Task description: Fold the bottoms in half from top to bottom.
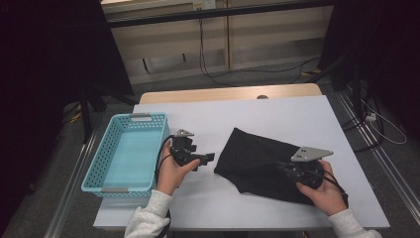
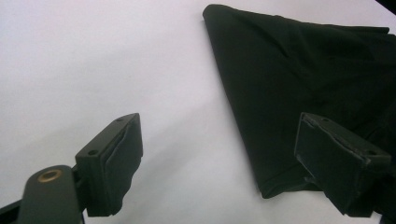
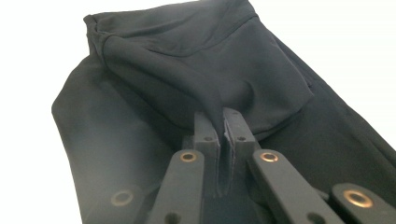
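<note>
A black cloth garment [image 1: 257, 161] lies folded on the white table, right of centre. My right gripper [image 1: 289, 168] is shut on a pinched fold of the black garment [image 3: 196, 79], which it lifts slightly above the layers beneath. My left gripper [image 1: 207, 157] hovers just left of the garment's near-left corner [image 2: 275, 186], jaws wide open with nothing between them. Its fingers [image 2: 114, 163] frame bare table and the garment's edge.
A light blue perforated basket [image 1: 126, 151] stands empty at the table's left side, close behind my left hand. The white table top [image 1: 277, 111] stretches bare beyond the garment. Cables and a dark stand sit on the floor behind the table.
</note>
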The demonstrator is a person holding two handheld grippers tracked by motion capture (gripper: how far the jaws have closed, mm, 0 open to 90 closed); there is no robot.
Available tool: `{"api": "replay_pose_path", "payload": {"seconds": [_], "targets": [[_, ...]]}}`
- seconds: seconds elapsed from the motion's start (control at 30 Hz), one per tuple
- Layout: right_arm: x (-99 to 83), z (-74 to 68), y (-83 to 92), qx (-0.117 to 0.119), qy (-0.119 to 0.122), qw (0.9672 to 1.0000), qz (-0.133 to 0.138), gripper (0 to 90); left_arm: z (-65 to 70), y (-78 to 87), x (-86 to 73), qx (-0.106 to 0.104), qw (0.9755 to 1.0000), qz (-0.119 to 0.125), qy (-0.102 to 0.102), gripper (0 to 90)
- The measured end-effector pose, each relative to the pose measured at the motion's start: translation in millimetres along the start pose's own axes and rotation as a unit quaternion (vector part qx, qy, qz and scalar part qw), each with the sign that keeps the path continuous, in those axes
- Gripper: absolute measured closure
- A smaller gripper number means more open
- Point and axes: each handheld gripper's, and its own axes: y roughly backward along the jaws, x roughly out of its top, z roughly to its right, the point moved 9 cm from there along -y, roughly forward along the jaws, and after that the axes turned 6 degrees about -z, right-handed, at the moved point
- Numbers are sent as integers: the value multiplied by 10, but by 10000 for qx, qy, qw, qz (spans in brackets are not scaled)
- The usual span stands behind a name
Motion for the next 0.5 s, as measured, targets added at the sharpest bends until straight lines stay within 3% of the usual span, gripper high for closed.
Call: {"api": "replay_pose_path", "payload": {"seconds": [0.5], "targets": [[-4, 8, 17, -14, -6, 10000, 9, 867, 5, -7, -1, 48, 10000, -5, -32, 155]]}}
